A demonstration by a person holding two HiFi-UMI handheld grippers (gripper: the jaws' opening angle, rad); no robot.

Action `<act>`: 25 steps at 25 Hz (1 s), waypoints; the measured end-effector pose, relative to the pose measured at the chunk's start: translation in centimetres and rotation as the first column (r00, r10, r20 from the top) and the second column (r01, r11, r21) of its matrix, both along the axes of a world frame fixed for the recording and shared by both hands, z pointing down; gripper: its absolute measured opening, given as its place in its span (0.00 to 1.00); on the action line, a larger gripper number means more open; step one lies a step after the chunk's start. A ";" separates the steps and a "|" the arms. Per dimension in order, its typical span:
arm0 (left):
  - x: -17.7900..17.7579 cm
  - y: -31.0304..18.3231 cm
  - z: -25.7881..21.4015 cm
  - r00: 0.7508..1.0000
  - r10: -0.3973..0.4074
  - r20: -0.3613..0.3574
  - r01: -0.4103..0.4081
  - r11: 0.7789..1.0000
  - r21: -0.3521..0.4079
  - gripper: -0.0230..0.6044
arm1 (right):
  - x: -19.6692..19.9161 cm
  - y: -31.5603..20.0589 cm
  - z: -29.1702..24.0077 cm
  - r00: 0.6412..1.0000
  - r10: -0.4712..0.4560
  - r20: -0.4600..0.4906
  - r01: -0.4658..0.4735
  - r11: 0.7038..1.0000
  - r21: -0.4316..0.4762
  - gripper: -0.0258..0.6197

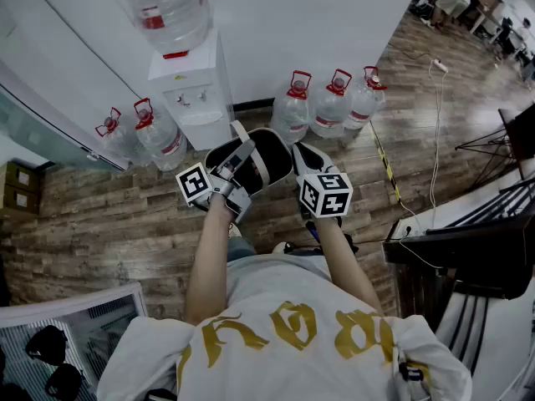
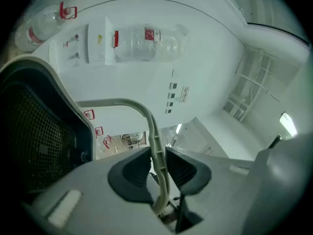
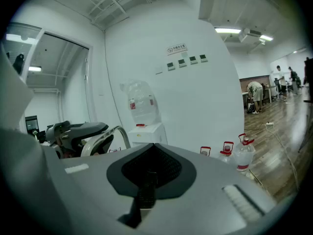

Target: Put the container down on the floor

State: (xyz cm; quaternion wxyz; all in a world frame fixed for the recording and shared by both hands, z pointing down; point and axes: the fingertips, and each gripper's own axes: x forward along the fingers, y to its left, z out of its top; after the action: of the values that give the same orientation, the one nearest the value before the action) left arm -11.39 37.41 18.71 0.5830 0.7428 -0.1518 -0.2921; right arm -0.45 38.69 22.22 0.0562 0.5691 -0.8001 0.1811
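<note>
Our left gripper [image 2: 157, 164] has its jaws clamped narrow on the pale handle [image 2: 146, 116] of the container [image 2: 39, 131]. The strap runs up between the pads, and the dark mesh body hangs just left of them. Only the head view shows the container held up off the wooden floor [image 1: 109, 215], in front of the water dispenser [image 1: 196, 90]. Our right gripper [image 3: 151, 173] sits just right of the container, jaws pressed together on nothing. Its own view adds water bottles [image 3: 242, 155] beyond the jaws, to the right.
</note>
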 end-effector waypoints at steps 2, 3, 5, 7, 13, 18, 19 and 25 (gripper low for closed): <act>0.1 0.3 -0.1 1.000 -0.006 -0.001 0.006 1.000 -0.001 0.17 | 0.6 0.4 0.1 1.000 0.003 -0.003 -0.003 1.000 -0.001 0.08; 0.1 0.4 -0.2 1.000 -0.010 -0.003 0.010 1.000 0.000 0.17 | 0.8 0.6 0.1 1.000 0.003 -0.003 -0.003 1.000 -0.002 0.08; 0.1 0.5 -0.5 1.000 -0.017 -0.011 0.017 1.000 0.001 0.17 | 1.1 0.8 0.0 1.000 -0.003 -0.008 0.003 1.000 0.001 0.08; 0.3 0.4 -0.7 1.000 -0.020 -0.007 0.020 1.000 0.002 0.17 | 1.2 0.8 -0.4 1.000 -0.014 -0.017 0.014 1.000 0.008 0.08; 1.2 -1.1 -0.6 1.000 -0.017 0.010 0.017 1.000 0.001 0.17 | 1.2 -0.6 -0.5 0.999 -0.034 0.015 0.034 0.999 0.009 0.08; 2.4 -2.9 0.9 1.000 -0.007 0.007 0.008 0.999 -0.036 0.17 | 2.1 -1.7 1.7 0.999 -0.046 -0.007 0.046 0.998 -0.046 0.08; 2.6 -3.3 1.3 1.000 -0.007 0.007 0.008 0.999 -0.045 0.17 | 2.4 -2.1 2.2 0.999 -0.040 -0.008 0.040 0.998 -0.057 0.08; 3.6 -8.0 3.7 1.000 -0.023 0.009 0.023 0.997 -0.075 0.17 | 4.5 -5.8 4.2 1.000 -0.017 -0.022 0.015 0.996 -0.086 0.08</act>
State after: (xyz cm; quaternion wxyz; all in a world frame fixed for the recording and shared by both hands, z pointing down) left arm -7.77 29.45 22.40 0.6065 0.7198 -0.1735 -0.2899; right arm 4.09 32.85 26.44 0.0910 0.5619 -0.7954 0.2082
